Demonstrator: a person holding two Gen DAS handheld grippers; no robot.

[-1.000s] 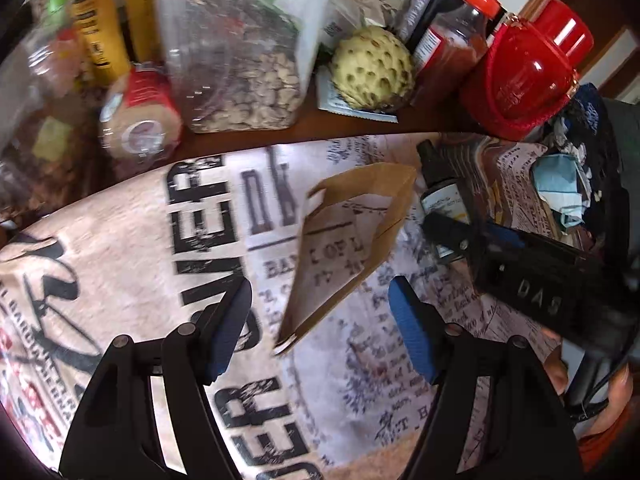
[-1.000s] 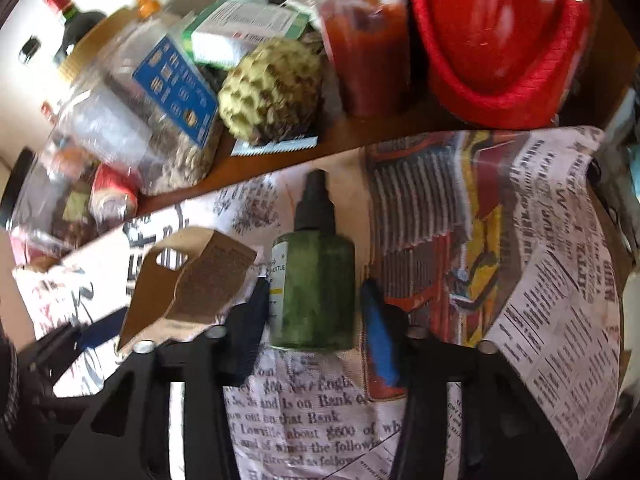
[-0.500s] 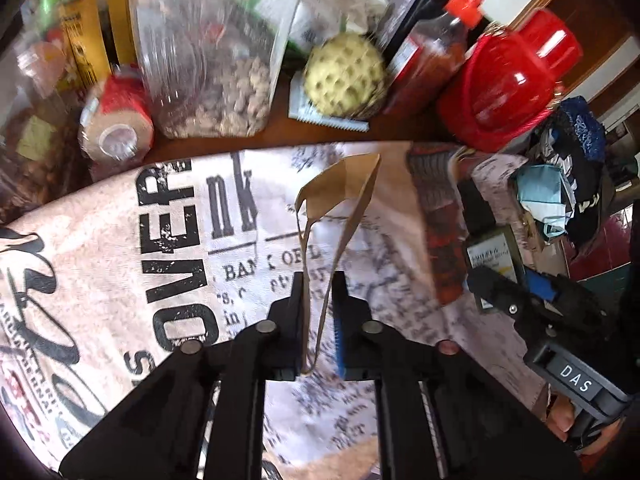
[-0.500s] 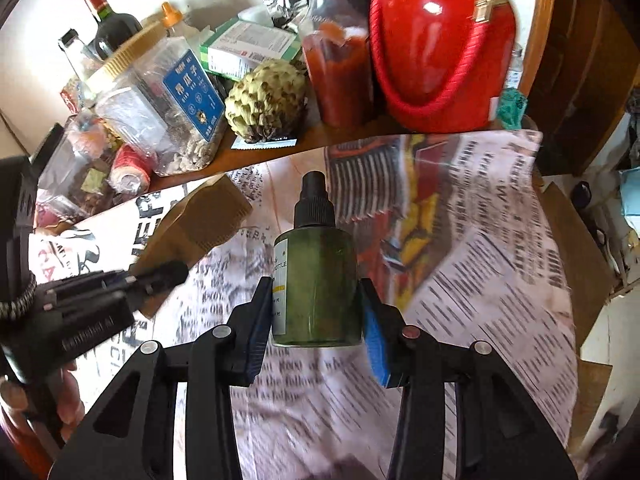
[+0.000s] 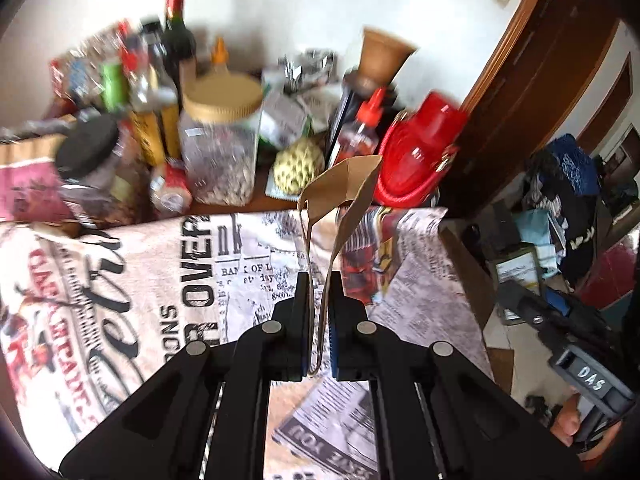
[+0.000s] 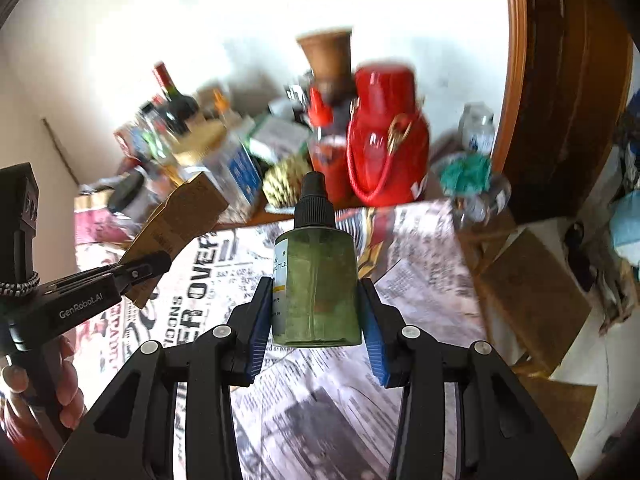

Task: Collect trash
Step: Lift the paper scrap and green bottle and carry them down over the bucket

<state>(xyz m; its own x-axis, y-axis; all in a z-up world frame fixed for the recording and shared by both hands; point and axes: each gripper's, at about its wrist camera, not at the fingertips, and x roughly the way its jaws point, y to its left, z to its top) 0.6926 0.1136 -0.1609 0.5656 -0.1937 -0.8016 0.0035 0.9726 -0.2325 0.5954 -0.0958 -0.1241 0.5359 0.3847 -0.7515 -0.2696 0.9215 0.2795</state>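
My left gripper (image 5: pixel 319 292) is shut on a flattened brown cardboard box (image 5: pixel 340 196) and holds it up above the newspaper-print tablecloth (image 5: pixel 180 264). The box also shows in the right wrist view (image 6: pixel 184 220), pinched in the left gripper (image 6: pixel 160 258). My right gripper (image 6: pixel 316 304) is shut on a green spray bottle (image 6: pixel 316 280) with a black cap, held upright above the cloth. The right gripper shows at the right edge of the left wrist view (image 5: pixel 532 304), off the table's side.
The table's back is crowded: a seed jar with a gold lid (image 5: pixel 220 140), a wine bottle (image 5: pixel 176 28), a custard apple (image 5: pixel 296 168), a red sauce bottle (image 5: pixel 360 132), a red flask (image 5: pixel 420 160). A wooden door frame (image 6: pixel 560 80) and floor clutter (image 5: pixel 560 208) lie to the right.
Both grippers have lifted and pulled back from the table with their loads. One second ago the left gripper was open around the box; it shut on it half a second ago.
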